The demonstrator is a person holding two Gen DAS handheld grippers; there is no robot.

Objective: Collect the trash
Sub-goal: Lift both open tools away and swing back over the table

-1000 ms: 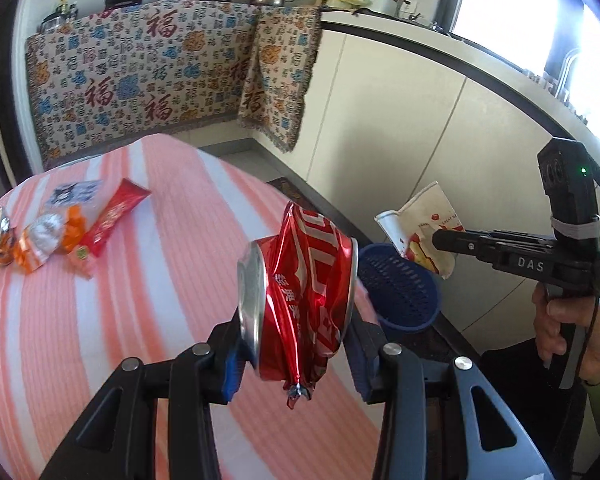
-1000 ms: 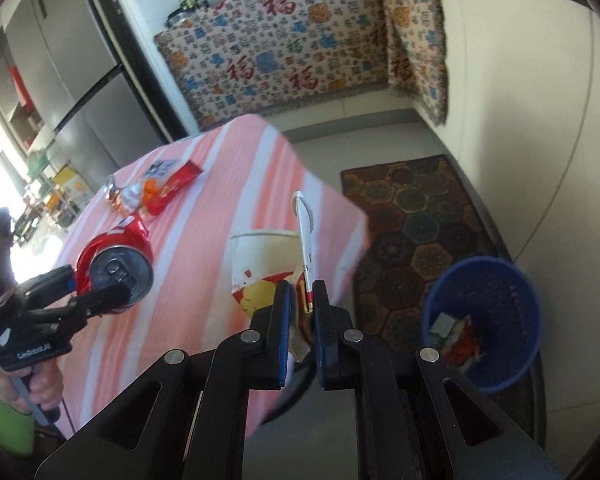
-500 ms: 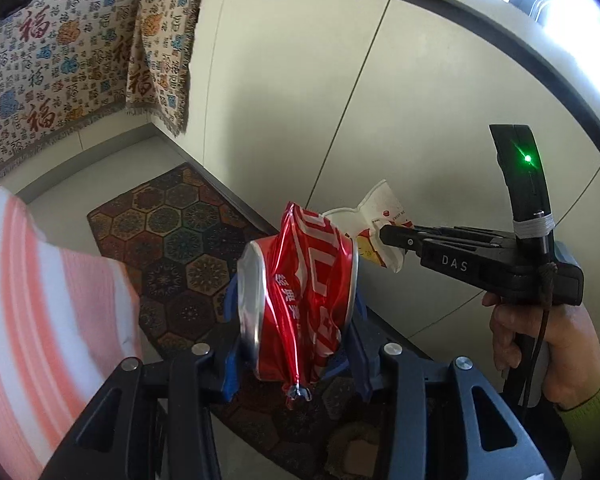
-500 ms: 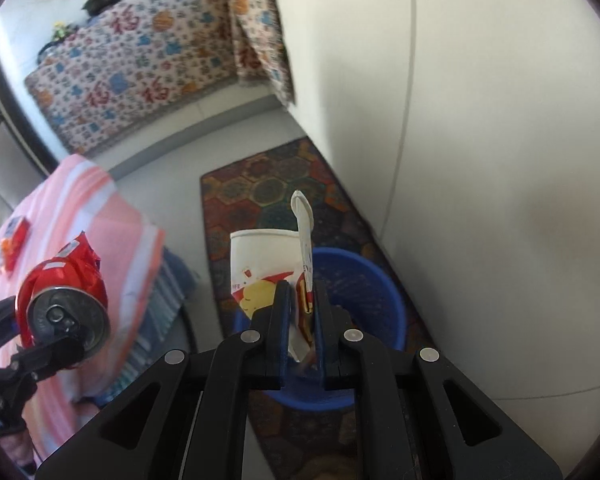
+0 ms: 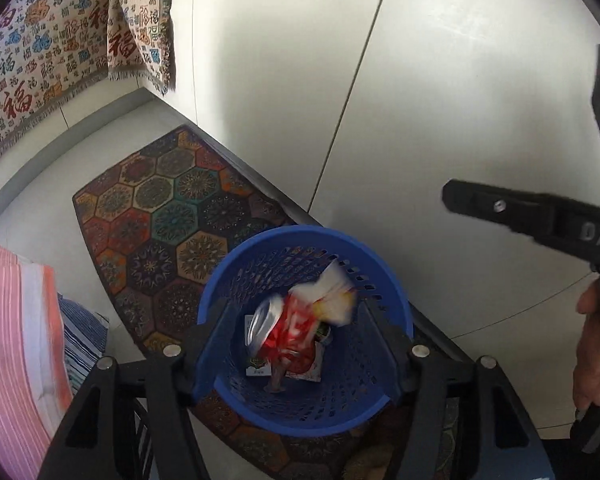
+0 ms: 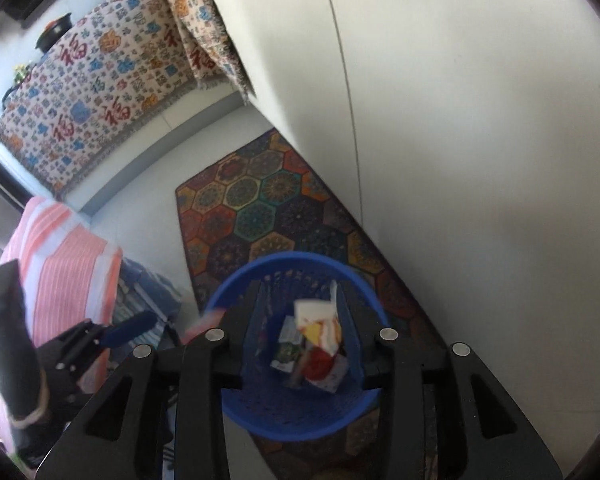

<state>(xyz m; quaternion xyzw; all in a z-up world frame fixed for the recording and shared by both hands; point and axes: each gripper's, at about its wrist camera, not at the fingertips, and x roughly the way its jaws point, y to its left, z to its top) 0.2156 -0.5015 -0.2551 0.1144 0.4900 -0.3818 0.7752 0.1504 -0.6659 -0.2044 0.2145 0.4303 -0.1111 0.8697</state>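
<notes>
- Below, blue basket (image 5: pixel 384 276) stands on the patterned rug (image 5: pixel 168 216) beside the cabinet, placed to catch dropped trash.
- Left gripper (image 5: pixel 300 344) and right gripper (image 6: pixel 300 332) point steeply down over its rim, jaws just spread, nothing between them.
- Crushed red can (image 5: pixel 288 332) and paper cup (image 6: pixel 320 328), blurred, lie inside the basket.

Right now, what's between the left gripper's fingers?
Nothing gripped: the left gripper stands open over the blue basket; the crushed can drops inside, left wrist view.

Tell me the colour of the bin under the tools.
Blue, with perforated walls; the bin shows best in the left wrist view.
</notes>
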